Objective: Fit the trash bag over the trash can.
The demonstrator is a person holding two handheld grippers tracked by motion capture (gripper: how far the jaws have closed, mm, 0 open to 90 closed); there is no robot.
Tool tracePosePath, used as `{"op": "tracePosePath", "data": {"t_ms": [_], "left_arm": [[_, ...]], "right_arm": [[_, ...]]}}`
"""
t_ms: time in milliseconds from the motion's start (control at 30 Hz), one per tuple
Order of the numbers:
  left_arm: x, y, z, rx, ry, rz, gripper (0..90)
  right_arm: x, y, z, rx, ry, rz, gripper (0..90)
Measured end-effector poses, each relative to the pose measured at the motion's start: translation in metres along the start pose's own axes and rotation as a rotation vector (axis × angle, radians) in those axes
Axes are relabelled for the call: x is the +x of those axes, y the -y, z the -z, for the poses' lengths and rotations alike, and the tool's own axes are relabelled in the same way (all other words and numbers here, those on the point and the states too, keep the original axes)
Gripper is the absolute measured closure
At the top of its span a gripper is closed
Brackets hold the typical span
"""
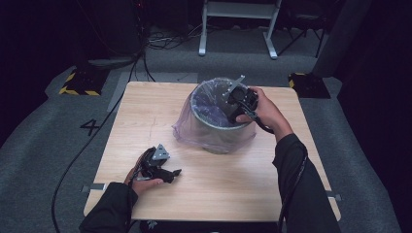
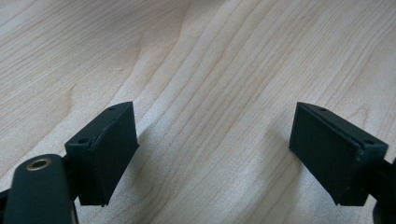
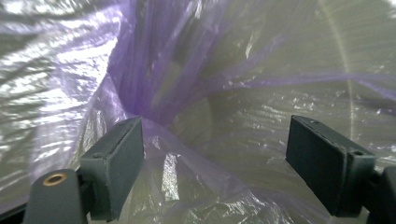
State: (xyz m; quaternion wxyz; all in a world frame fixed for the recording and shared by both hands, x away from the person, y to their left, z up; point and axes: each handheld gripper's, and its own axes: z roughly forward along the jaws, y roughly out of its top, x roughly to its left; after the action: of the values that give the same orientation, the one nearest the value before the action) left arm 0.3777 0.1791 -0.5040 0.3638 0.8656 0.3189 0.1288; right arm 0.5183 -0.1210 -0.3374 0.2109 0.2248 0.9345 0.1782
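A grey bin lined with a thin purple plastic bag stands on the far middle of the wooden table. My right gripper reaches into the bin's mouth from the right, pointing down. In the right gripper view its jaws stand wide apart over the crumpled purple bag, and the right gripper grips nothing. My left gripper rests low over the near left of the table. The left gripper is open over bare wood.
The bag's skirt spreads over the table around the bin's base. Table edges lie close on the left and near sides. Beyond the table are grey carpet, cables, yellow-black floor blocks and a white frame.
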Motion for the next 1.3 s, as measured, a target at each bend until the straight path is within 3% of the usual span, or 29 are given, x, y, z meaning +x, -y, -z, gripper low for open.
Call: {"op": "tracePosePath", "data": {"t_ms": [200, 400, 567, 933, 1300], "left_arm": [[0.0, 0.0, 0.0, 0.0, 0.0, 0.0, 14.7], [0.0, 0.0, 0.0, 0.0, 0.0, 0.0, 14.7], [0.0, 0.0, 0.0, 0.0, 0.0, 0.0, 14.7], [0.0, 0.0, 0.0, 0.0, 0.0, 0.0, 14.7], [0.0, 0.0, 0.0, 0.0, 0.0, 0.0, 14.7]], "right_arm": [[0.0, -0.002, -0.002, 0.047, 0.002, 0.01, 18.6], [0.0, -0.002, -0.001, 0.025, 0.007, 0.001, 18.8], [0.001, 0.001, 0.004, -0.032, 0.004, -0.016, 18.8], [0.001, 0.008, 0.023, -0.212, -0.018, -0.07, 18.9], [-0.001, 0.025, 0.041, -0.348, -0.032, -0.142, 18.9]]}}
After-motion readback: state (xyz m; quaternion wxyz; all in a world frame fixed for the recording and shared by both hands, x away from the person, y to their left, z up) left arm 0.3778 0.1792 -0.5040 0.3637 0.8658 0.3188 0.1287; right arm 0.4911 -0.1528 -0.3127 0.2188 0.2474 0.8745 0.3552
